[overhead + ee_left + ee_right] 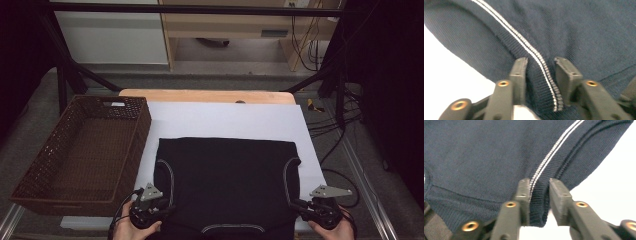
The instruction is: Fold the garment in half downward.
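- A brown woven wicker basket [80, 155], rectangular and open-topped, stands at the left edge of the counter [205, 96], just beside the white sheet [225, 122] that covers most of the wooden top.
- The left gripper [159, 209] sits near the front left corner of the counter, held in a hand that comes in from the front edge, its grey three-cornered plate on top and its jaws pointing right, toward the garment.
- In the left gripper view its jaws stand narrowly apart on either side of a ribbed cuff edge with a white double stripe; a gap shows at each pad, so the cloth lies between them ungripped.
- The dark navy knit sweater [227, 182] with thin white stripes lies flat on the white sheet, reaching the front edge, sleeves folded in. No writing or label can be read on it.
- The right gripper [302, 206] is near the front right corner, pointing left; its narrow jaws flank the other ribbed cuff [539, 202], the left pad touching it, the right just clear.
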Available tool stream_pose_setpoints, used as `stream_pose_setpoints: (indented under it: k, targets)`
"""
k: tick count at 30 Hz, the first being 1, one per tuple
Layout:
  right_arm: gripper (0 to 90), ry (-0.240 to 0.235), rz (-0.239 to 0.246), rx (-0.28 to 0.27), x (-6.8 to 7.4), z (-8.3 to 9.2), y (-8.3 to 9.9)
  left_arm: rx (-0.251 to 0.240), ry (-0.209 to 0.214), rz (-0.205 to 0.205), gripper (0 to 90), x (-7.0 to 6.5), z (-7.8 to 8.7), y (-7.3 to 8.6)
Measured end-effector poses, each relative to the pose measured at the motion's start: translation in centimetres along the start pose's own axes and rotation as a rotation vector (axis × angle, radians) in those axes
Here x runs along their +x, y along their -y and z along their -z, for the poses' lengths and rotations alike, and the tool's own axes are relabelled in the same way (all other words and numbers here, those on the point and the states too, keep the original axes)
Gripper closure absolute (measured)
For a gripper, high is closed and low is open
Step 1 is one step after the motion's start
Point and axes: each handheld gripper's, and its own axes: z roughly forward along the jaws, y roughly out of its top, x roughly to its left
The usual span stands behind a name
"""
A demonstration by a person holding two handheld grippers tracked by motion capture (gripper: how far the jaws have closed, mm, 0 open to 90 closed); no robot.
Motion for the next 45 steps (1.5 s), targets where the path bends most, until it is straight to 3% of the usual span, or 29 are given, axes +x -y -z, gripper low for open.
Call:
stream_pose_setpoints:
  k: [2,5,11,15,17,20,23,30,36,40,45]
  targets:
    - [79.6,-0.004,0.004,-0.001,0.1,-0.1,0.0,0.001,0.001,-0.003,70.1,-0.2,0.1,0.0]
    - [83.1,-0.014,0.001,0.003,0.2,0.0,-0.1,0.003,0.000,-0.024,77.3,-0.2,0.3,0.0]
    - [83.4,-0.036,-0.003,-0.024,0.6,1.0,-0.4,-0.037,-0.010,-0.026,79.2,0.9,2.9,0.2]
    - [79.2,-0.045,-0.005,0.026,1.0,0.9,-0.3,-0.031,-0.031,-0.061,77.4,0.9,2.3,0.1]
    - [72.2,-0.039,-0.009,0.034,1.0,0.5,-0.1,-0.041,-0.046,-0.068,72.1,0.7,1.8,-0.3]
    - [57.3,-0.024,-0.007,-0.010,0.8,0.5,-0.4,-0.080,-0.071,-0.086,60.7,0.5,1.4,-1.2]
    - [46.1,-0.016,-0.001,-0.093,0.4,0.4,-1.1,-0.119,-0.063,-0.083,49.2,0.8,1.1,-2.4]
    - [27.5,0.017,-0.004,-0.163,-0.9,-0.8,-3.2,-0.177,-0.009,-0.068,31.6,2.0,0.1,-4.6]
    - [18.4,0.044,-0.018,-0.208,-1.7,-1.9,-4.8,-0.239,0.032,-0.035,19.1,2.7,-0.8,-6.0]
    - [13.1,0.052,-0.043,-0.226,-2.1,-2.3,-5.8,-0.267,0.035,-0.026,8.5,3.2,-1.3,-7.0]
    - [9.4,0.052,-0.056,-0.238,-2.8,-3.0,-6.6,-0.258,0.000,-0.028,3.4,3.7,-2.0,-8.2]
